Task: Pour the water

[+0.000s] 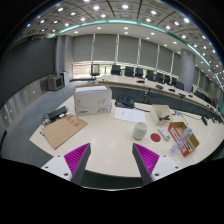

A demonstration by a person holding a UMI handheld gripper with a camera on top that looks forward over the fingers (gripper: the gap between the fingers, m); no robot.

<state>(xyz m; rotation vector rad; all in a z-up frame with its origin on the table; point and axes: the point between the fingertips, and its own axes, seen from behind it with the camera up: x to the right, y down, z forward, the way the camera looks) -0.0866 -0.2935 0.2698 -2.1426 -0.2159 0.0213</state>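
Note:
My gripper [112, 160] is open above a white table [105, 135], its two magenta pads [77, 158] spread wide with nothing between them. Ahead and to the right of the fingers stands a small white cup [140, 131]. Further right a clear bottle [166, 141] stands by a red-and-white object [155, 137] and a colourful box [183, 136]. I see no water being poured.
A white box-shaped machine [92, 99] sits at the far side of the table. A brown board [64, 130] lies to the left, with a small dark item [56, 114] behind it. Papers [130, 114] lie mid-table. Desks and chairs [150, 80] fill the room beyond.

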